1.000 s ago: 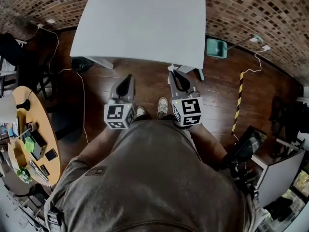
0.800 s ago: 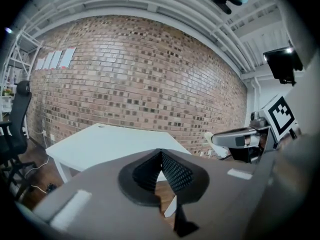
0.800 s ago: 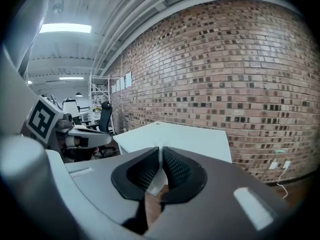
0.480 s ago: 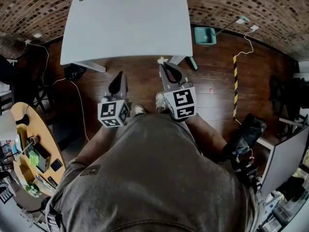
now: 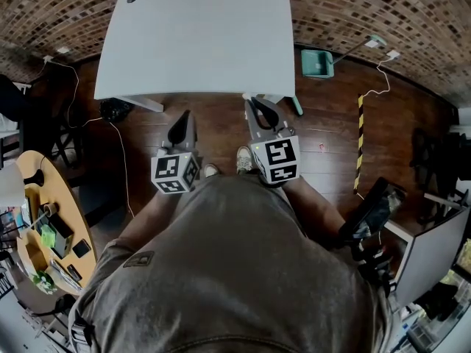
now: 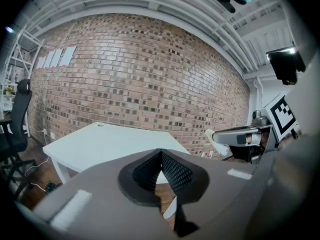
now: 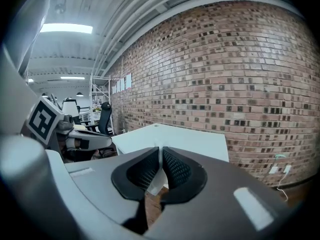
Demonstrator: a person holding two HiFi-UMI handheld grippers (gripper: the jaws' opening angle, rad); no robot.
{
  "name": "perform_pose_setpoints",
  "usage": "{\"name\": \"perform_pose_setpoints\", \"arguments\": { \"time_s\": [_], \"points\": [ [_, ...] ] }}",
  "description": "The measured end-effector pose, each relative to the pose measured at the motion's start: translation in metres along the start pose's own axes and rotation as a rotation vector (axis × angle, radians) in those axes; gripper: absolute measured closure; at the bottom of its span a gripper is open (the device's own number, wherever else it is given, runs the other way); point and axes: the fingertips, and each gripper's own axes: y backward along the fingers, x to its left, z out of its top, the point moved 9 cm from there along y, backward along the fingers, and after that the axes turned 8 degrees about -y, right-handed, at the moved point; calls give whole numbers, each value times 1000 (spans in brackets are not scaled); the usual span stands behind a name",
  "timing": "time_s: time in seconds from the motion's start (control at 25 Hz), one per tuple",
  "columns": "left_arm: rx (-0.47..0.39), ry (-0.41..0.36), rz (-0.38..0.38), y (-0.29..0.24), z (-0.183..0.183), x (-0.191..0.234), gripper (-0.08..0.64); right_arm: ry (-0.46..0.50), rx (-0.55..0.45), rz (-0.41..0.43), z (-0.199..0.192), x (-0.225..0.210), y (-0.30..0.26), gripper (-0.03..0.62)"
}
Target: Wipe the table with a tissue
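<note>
The white table point(image 5: 199, 35) stands bare in front of me, above a wooden floor. In the head view my right gripper point(image 5: 250, 103) hovers just short of the table's near edge, shut on a small white tissue point(image 5: 246, 96) that pokes out at its tip. The left gripper view shows the tissue point(image 6: 212, 134) at the end of the right gripper. A thin white strip of it shows between the pads point(image 7: 167, 164) of my right gripper point(image 7: 161, 153). My left gripper point(image 5: 182, 118) hangs beside it, further left and slightly back. Its jaws point(image 6: 161, 155) are shut on nothing.
A round wooden table point(image 5: 22, 197) cluttered with small items stands at the left. On the floor are a teal dustpan point(image 5: 316, 63), a black bag point(image 5: 114, 110), cables and a yellow-black striped strip point(image 5: 360, 142). A black office chair point(image 6: 15, 129) stands left of the table, and a brick wall lies behind it.
The head view has shifted a little, so the table sits further left in the picture. Both grippers hold about the same places before the table's near edge.
</note>
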Motion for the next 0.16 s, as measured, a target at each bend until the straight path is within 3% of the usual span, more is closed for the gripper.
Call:
{"name": "perform_pose_setpoints", "arguments": {
  "time_s": [0.16],
  "points": [
    [-2,-2,13,-11,6,-4,558,12,-11,20,7,-8,-6,554]
  ]
}}
